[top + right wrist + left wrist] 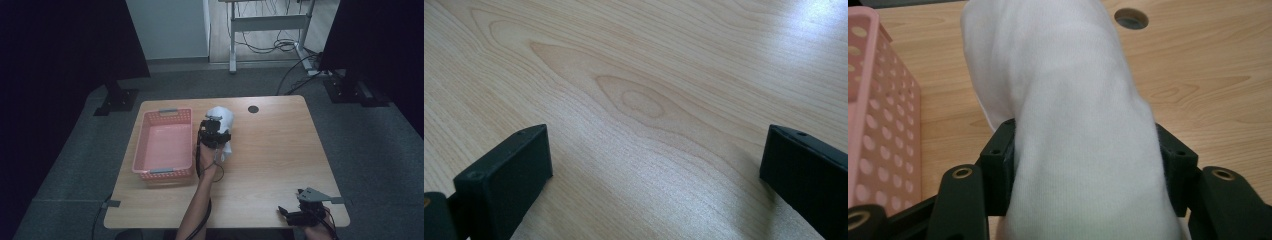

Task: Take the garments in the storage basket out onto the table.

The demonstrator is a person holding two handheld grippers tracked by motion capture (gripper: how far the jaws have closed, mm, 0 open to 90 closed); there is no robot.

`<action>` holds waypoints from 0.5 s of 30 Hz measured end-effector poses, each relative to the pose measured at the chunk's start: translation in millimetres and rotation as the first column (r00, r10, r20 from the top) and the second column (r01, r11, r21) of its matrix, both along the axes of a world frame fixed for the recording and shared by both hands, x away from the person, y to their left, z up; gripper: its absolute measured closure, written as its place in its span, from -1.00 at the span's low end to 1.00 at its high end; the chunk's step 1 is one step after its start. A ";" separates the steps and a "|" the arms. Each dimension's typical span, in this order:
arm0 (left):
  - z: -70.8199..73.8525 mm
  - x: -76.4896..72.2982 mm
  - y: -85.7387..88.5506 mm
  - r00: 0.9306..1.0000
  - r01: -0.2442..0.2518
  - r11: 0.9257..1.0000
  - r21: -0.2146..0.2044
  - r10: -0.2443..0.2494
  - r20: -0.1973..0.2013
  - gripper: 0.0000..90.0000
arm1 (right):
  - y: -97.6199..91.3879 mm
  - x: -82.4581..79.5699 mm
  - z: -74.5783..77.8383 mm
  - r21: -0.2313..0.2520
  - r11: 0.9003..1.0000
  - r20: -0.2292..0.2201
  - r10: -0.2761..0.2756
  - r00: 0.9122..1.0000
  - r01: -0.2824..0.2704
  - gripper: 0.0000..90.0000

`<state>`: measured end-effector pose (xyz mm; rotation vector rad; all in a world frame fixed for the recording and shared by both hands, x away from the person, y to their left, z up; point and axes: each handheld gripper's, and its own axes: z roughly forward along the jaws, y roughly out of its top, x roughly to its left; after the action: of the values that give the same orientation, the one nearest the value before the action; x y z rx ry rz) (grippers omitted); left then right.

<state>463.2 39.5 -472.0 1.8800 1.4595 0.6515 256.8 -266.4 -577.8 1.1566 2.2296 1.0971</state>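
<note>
Basket (165, 145) (pink) beside clamped cloth (223, 120)

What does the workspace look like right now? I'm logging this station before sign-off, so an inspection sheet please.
Surface: wooden table, round grommet hole near the far edge.
Job's things: white cloth beside the pink basket; nothing seen inside the basket.
Clutter: nothing seen.
Grippers: left gripper shut on the cloth; right gripper open over bare wood at the near right corner.
Cables: one trails along the left forearm; more lie on the floor beyond the table.
Surroundings: grey carpet, dark screens on stands either side.
</note>
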 end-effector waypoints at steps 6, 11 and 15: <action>-14.4 1.4 -7.5 1.000 -0.016 0.998 0.057 0.017 -0.005 -0.10 | -0.1 0.2 -0.1 -0.001 1.000 0.003 0.005 1.000 -0.005 -1.00; -25.0 2.0 -11.5 0.999 -0.033 0.994 0.103 0.035 -0.017 -0.11 | -0.1 0.2 -0.1 -0.002 1.000 0.003 0.005 1.000 -0.005 -1.00; -33.4 2.9 -12.9 0.998 -0.051 0.992 0.113 0.054 -0.020 -0.14 | -0.1 0.2 -0.1 -0.002 1.000 0.003 0.005 1.000 -0.005 -1.00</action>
<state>466.0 26.6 -505.4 1.9458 1.5196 0.7542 257.0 -266.5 -577.9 1.1487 2.2312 1.0980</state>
